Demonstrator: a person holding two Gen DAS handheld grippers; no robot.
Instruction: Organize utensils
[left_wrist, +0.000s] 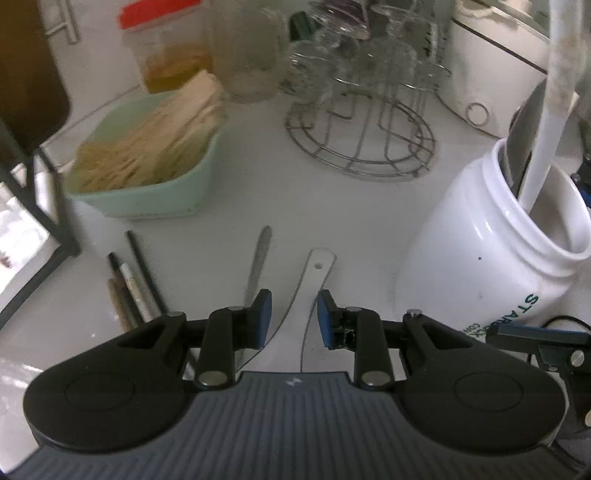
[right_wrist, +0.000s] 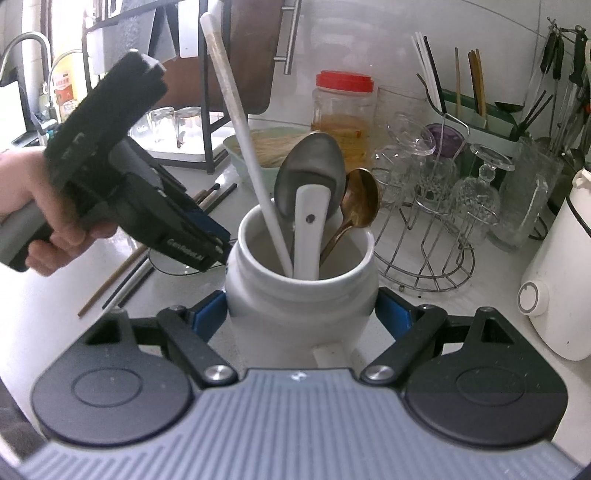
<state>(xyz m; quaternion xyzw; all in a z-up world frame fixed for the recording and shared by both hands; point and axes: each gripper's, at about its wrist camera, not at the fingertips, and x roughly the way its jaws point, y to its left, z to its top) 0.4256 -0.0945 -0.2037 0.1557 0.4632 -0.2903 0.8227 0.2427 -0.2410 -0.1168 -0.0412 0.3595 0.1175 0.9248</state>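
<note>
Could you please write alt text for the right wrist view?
The right gripper clasps a white jar holding spoons and a long white utensil. The left gripper, in a hand, reaches toward chopsticks on the counter.

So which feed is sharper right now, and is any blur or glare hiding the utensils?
Left wrist view: soft and smeared toward the top, glass rack blurry; the white ceramic spoon handle between the open left gripper stays readable. Right wrist view: sharper, the white ceramic jar crisp, bright window glare at left, straight edges bowed by the fisheye.
</note>
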